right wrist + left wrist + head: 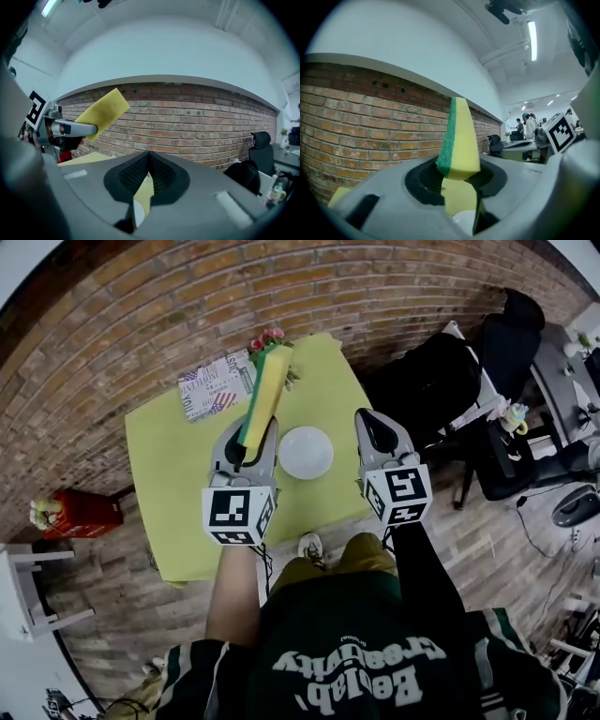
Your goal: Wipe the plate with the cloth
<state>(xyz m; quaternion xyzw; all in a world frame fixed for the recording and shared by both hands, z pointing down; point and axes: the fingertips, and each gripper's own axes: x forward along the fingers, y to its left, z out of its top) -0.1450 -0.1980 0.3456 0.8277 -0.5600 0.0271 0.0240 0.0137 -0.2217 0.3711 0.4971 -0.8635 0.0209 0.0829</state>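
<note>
Brick wall backs the yellow-green table (173, 479), white plate (306, 452) mid-table; left gripper (246, 448) clamps the yellow sponge (265, 390) aloft left of it, right gripper (375, 427) closed, empty; wiping seemingly not begun

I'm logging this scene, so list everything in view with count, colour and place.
Table: one, yellow-green, by the brick wall.
Plate: one, white, mid-table.
Sponge: one, yellow with green face, clamped above the table.
Patterned box: one, flag print, table's far edge.
Flowers: one bunch, pink, far edge.
Red container: one, floor at left.
Office chairs: several, black, right.
Left hand-held gripper: one, grey, shut on sponge.
Right hand-held gripper: one, grey, shut, empty.
</note>
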